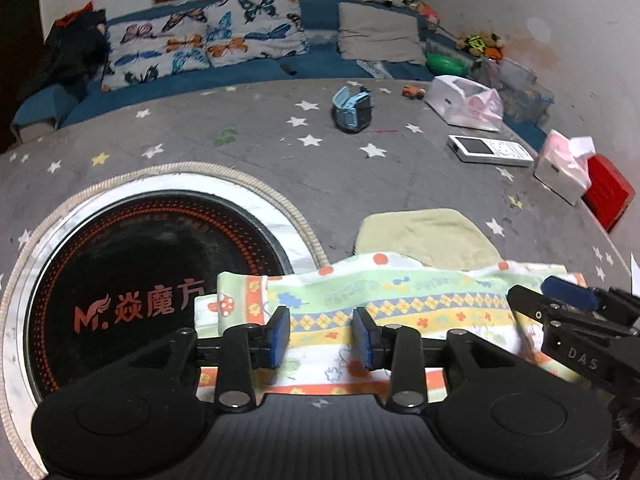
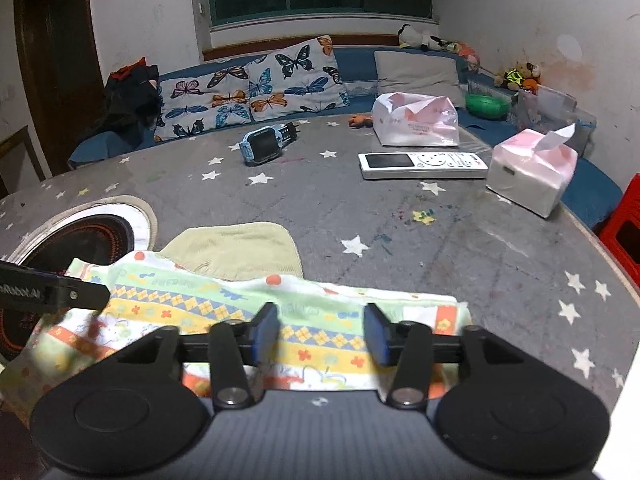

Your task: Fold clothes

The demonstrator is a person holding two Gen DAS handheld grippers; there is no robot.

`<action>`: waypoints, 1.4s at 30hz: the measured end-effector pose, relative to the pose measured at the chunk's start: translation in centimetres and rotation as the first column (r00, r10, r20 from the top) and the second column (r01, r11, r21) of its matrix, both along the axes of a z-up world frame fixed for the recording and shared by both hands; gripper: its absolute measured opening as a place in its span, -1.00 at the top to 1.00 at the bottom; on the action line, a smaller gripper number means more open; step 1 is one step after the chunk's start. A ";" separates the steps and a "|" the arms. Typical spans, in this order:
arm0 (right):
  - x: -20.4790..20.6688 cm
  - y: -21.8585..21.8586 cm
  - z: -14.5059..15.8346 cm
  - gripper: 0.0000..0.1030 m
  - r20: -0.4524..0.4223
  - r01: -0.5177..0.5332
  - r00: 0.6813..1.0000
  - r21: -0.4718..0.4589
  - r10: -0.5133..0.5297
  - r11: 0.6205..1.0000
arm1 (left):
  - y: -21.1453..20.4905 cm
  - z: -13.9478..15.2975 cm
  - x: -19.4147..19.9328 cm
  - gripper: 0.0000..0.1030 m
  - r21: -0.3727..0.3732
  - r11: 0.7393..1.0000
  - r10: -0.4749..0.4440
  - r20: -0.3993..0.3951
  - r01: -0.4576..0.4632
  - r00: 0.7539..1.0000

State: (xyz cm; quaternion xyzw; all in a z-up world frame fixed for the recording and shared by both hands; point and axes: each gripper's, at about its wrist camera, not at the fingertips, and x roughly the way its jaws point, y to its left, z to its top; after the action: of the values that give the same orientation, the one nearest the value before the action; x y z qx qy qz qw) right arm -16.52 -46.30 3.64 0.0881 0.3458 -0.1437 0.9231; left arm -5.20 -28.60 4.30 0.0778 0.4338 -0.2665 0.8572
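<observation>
We hold both tongs, left (image 1: pixel 322 338) and right (image 2: pixel 322 334), gaping over one patterned cloth (image 2: pixel 320 332) at six o'clock on the worktop (image 2: pixel 460 248). One beige cloth (image 2: pixel 240 248) lies touching it at twelve. A deep pinch might snag both pieces, spoiling the fold.

The grey star-printed table (image 2: pixel 460 248) carries a patterned garment (image 2: pixel 320 320) and beige cloth (image 2: pixel 240 248); farther back lie a blue watch (image 2: pixel 264 146), remote (image 2: pixel 422 165) and tissue pack (image 2: pixel 532 168). A round cooktop (image 1: pixel 132 280) sits inset.
</observation>
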 end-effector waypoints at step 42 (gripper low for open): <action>-11.3 8.7 -0.3 -0.93 -0.043 0.036 0.998 -0.016 -0.037 0.999 | 6.4 -0.9 -13.3 -0.86 0.021 0.998 -0.063 0.124 0.060 0.990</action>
State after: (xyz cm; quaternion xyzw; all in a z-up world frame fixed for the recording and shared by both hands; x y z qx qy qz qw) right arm -27.84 -37.62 3.39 0.0841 0.3627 -0.1651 0.9133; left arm -18.55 -22.16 3.37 0.1151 0.3792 -0.2836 0.8732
